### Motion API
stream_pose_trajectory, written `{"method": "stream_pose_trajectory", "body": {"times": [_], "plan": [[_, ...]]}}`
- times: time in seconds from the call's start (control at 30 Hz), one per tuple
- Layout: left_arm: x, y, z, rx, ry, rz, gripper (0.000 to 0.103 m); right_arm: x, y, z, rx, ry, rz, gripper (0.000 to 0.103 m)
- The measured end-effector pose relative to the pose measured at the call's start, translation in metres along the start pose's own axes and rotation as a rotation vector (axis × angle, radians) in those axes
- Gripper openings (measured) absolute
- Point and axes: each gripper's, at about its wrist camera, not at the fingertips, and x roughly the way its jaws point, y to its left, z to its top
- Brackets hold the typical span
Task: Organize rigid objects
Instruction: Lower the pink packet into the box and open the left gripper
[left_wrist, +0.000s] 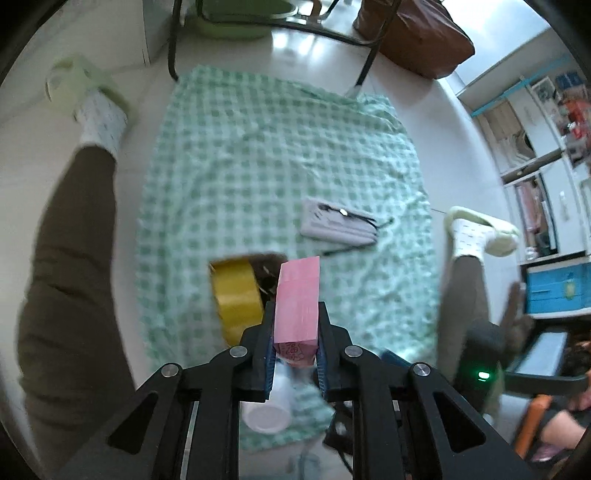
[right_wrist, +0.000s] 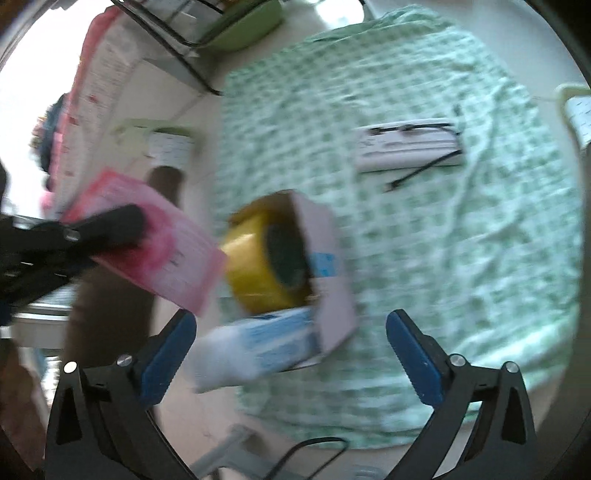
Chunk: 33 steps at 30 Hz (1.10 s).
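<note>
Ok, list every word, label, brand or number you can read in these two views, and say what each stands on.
None can be read.
Pink box in the left gripper: dark print on its near end and side, too blurred.
Blue and white box below the yellow tape roll: blue markings, blurred.
Grey pouch on the checked cloth: no text visible.
Shelf items at right: too small.

Left claw (left_wrist: 295, 325): black linkage arms, round silver screws at the joints, blue ribbed pads (left_wrist: 270, 363) inside the fingers. Right claw (right_wrist: 291, 354): same black frame, silver screws, blue pads (right_wrist: 168, 354). Person wears dark brown trousers (left_wrist: 70, 258), white patterned socks (left_wrist: 101, 120) and pale green slippers (left_wrist: 72, 79).
</note>
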Motion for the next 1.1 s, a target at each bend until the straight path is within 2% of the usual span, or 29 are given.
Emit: {"method": "stream_pose_trajectory", "body": {"times": [0.07, 0.1, 0.17, 0.33, 0.4, 0.6, 0.77, 0.93, 1.0, 1.07, 1.1], "plan": [[0.0, -0.001, 0.004, 0.012, -0.014, 0.01, 0.015, 0.01, -0.009, 0.002, 0.046, 0.053, -0.112, 0.103], [0.002, -0.003, 0.004, 0.017, -0.014, 0.017, 0.015, 0.01, -0.015, 0.002, 0.069, 0.056, -0.122, 0.102], [0.007, -0.004, 0.006, 0.022, 0.004, 0.036, 0.015, 0.0, -0.027, 0.006, 0.126, 0.013, -0.104, 0.102], [0.032, -0.01, 0.015, 0.004, 0.059, 0.059, 0.016, -0.036, -0.051, 0.02, 0.224, -0.157, -0.11, 0.103], [0.039, -0.014, 0.016, -0.005, 0.048, 0.074, 0.016, -0.043, -0.061, 0.023, 0.281, -0.191, -0.07, 0.102], [0.056, -0.013, 0.012, -0.071, 0.094, 0.046, 0.016, -0.052, -0.059, 0.026, 0.295, -0.217, -0.041, 0.102], [0.064, -0.016, 0.013, -0.031, 0.113, 0.115, 0.016, -0.052, -0.06, 0.026, 0.307, -0.225, -0.015, 0.102], [0.073, -0.01, 0.017, -0.058, 0.187, 0.063, 0.018, -0.052, -0.063, 0.025, 0.32, -0.226, -0.008, 0.102], [0.075, -0.007, 0.02, -0.072, 0.211, 0.062, 0.025, -0.05, -0.061, 0.025, 0.305, -0.217, -0.021, 0.103], [0.076, -0.004, 0.023, -0.081, 0.218, 0.054, 0.046, -0.046, -0.06, 0.027, 0.295, -0.208, -0.036, 0.103], [0.076, -0.003, 0.024, -0.086, 0.22, 0.047, 0.052, -0.044, -0.06, 0.029, 0.29, -0.198, -0.039, 0.103]]}}
